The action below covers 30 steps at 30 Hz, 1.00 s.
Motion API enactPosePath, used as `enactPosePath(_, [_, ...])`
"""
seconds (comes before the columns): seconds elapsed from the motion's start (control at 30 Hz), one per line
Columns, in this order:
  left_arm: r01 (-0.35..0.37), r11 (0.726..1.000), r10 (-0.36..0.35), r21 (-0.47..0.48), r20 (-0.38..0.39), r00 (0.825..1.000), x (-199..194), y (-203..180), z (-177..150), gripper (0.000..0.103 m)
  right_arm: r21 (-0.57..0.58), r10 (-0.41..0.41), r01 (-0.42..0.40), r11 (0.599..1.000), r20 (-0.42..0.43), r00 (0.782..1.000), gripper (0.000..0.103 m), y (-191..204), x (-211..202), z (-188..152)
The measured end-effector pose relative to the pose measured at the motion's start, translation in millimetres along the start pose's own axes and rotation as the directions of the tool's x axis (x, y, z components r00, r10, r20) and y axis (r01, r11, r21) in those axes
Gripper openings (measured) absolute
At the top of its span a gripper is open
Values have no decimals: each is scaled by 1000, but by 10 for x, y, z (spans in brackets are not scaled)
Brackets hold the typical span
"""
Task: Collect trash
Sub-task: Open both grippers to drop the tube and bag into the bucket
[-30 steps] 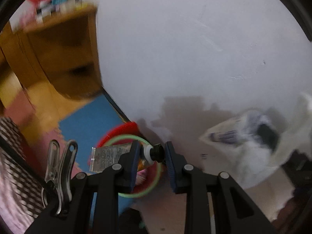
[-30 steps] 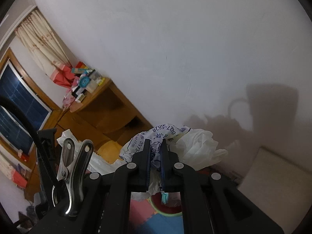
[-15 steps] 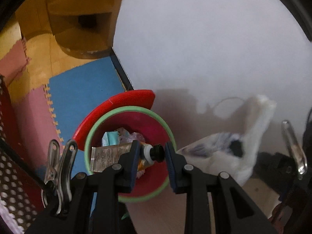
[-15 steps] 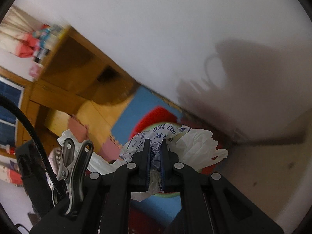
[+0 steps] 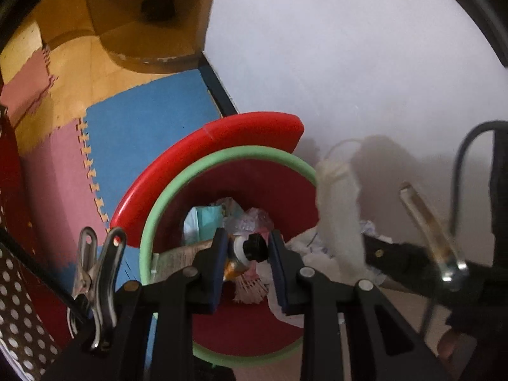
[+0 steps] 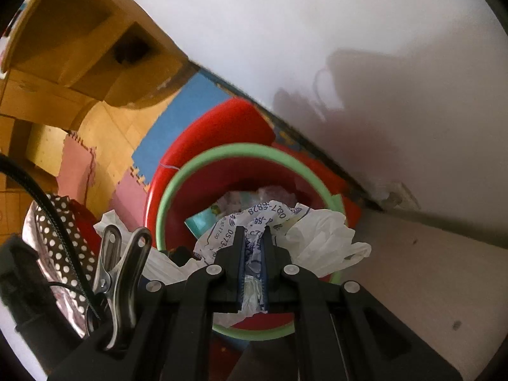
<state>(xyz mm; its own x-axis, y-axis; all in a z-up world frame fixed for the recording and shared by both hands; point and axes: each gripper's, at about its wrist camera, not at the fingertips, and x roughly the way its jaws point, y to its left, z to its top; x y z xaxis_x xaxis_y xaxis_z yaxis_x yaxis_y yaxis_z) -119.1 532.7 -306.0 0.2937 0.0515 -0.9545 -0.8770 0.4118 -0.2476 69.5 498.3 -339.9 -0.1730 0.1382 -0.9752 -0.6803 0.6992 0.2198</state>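
Note:
A red trash bin (image 5: pixel 260 181) with a green rim and a raised red lid (image 5: pixel 222 133) stands on the floor by the white wall; the right wrist view has the bin (image 6: pixel 203 187) too. My left gripper (image 5: pixel 248 249) is shut on a squeezed tube (image 5: pixel 246 249) with a black cap, held over the bin's mouth. My right gripper (image 6: pixel 254 238) is shut on a crumpled white plastic bag (image 6: pixel 317 235) with blue print, also above the bin. The bag (image 5: pixel 336 209) and the right gripper's black body show blurred in the left wrist view. Paper and wrappers (image 5: pixel 222 219) lie in the bin.
Blue and pink foam mats (image 5: pixel 143 120) cover the floor left of the bin. A wooden shelf unit (image 5: pixel 143 16) stands against the wall behind them. A light table top (image 6: pixel 412 270) borders the bin on the right. A spotted cloth (image 6: pixel 54 231) lies at the left.
Both grippers have dropped toward the bin and tipped downward, each keeping its load. The bin now fills the middle of both views, and the right gripper has come into the left view.

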Motion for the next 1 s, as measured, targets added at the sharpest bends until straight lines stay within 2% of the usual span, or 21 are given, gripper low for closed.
enactPosePath(0.13, [-22, 998, 22, 53, 2, 1000, 143, -70, 6, 26, -2, -19, 19, 1000, -17, 1000, 9, -92, 111, 48])
enactPosePath(0.2, [-33, 998, 32, 59, 7, 999, 189, -91, 17, 23, -9, -30, 29, 1000, -29, 999, 9, -121, 168, 64])
enactPosePath(0.4, [-57, 995, 56, 77, 12, 998, 269, -82, 127, 24, 11, -24, 25, 1000, -73, 997, 9, -210, 268, 44])
enactPosePath(0.43, [-63, 994, 62, 87, 15, 998, 284, -79, 151, 26, 16, -25, 26, 1000, -78, 997, 9, -209, 299, 41])
enactPosePath(0.5, [-87, 991, 86, 103, 16, 996, 299, -72, 185, 41, 30, -19, 22, 999, -81, 997, 9, -203, 330, 63])
enactPosePath(0.53, [-96, 990, 95, 107, 18, 995, 314, -72, 203, 44, 28, -18, 20, 999, -78, 997, 11, -201, 327, 65])
enactPosePath(0.63, [-117, 989, 116, 95, 19, 993, 258, -50, 238, 50, 41, 0, 3, 999, -77, 997, 20, -220, 337, 80])
enactPosePath(0.7, [-129, 988, 128, 90, 21, 992, 205, -43, 262, 52, 67, 25, -19, 998, -84, 996, 32, -270, 369, 82])
enactPosePath(0.83, [-151, 986, 149, 64, 31, 988, 36, -10, 315, 56, 111, 76, -68, 992, -73, 994, 42, -327, 311, 40])
enactPosePath(0.93, [-161, 986, 159, 47, 31, 987, -101, 42, 381, 59, 118, 104, -98, 988, -43, 994, 53, -326, 241, 23])
enactPosePath(1.0, [-165, 986, 164, 34, 21, 986, -176, 71, 429, 66, 122, 115, -110, 986, -30, 993, 62, -324, 201, 15])
